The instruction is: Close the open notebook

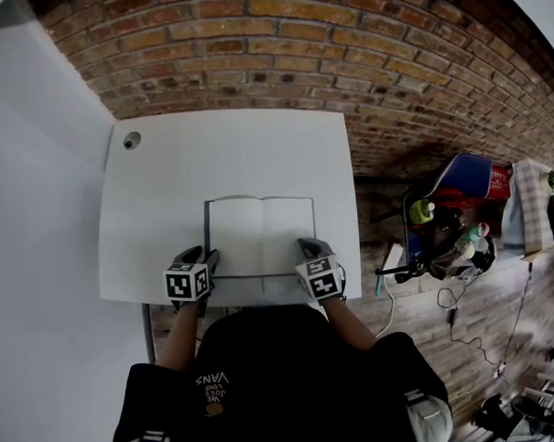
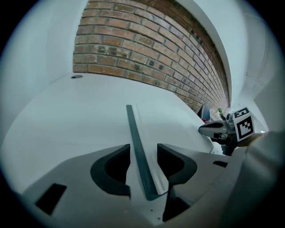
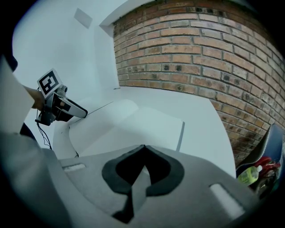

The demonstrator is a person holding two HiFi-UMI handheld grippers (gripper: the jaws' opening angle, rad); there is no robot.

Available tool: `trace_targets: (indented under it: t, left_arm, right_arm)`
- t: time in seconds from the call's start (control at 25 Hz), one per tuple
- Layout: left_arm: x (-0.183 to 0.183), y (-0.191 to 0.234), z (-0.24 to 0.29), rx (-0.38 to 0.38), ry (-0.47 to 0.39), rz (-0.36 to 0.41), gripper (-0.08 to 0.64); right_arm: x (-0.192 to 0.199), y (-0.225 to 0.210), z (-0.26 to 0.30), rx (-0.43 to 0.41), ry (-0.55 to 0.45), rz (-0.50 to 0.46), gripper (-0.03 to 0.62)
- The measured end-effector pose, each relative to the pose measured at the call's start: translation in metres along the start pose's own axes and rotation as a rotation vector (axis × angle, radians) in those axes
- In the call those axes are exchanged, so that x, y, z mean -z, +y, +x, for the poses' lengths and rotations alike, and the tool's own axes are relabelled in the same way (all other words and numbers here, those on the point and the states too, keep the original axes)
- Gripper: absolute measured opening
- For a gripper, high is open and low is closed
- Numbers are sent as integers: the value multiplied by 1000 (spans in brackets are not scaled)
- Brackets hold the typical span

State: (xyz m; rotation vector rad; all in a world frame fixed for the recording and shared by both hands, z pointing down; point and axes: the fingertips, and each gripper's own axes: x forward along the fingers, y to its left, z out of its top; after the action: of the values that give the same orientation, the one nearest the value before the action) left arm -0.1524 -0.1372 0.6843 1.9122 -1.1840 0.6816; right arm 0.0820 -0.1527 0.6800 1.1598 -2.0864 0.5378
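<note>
Head view, largest first: brick wall at the back, white table set against it. Near the table's front edge, open notebook, lying flat with blank pages up and spine running away from the person. At the bottom of the view, black shirt. Left gripper at the notebook's near left corner, right gripper at its near right corner, well apart across the spread. Left gripper view: jaws spread wide, dark green cover edge of the left side running straight between the fingers, a gap on either side, neither pad pressing, nothing gripped. Right gripper view: jaws brought together tip to tip, nothing visible between them, tips at the near edge of the right-hand page; contact with the paper impossible to tell. Marker cubes: black-and-white square patterns only, no letters. On the shirt, upside down from above, "VANS" in white; smaller lines beside it too small to read. No writing on the pages.
</note>
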Motion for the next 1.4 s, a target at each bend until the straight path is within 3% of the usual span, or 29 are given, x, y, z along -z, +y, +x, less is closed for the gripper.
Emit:
trace_targets:
  t: [0.36, 0.6, 1.04, 1.4]
  left_arm:
    - [0, -4, 4, 9, 33, 5, 199]
    - [-4, -6, 1, 1, 29, -38, 199]
    - [-7, -1, 1, 104, -41, -329, 152]
    - [-8, 4, -2, 106, -53, -360, 62]
  right_arm:
    - [1, 0, 3, 19, 14, -25, -2]
    - [2, 0, 3, 20, 15, -52, -2]
    - [1, -1, 2, 25, 6, -59, -2]
    - [1, -1, 2, 24, 6, -58, -2]
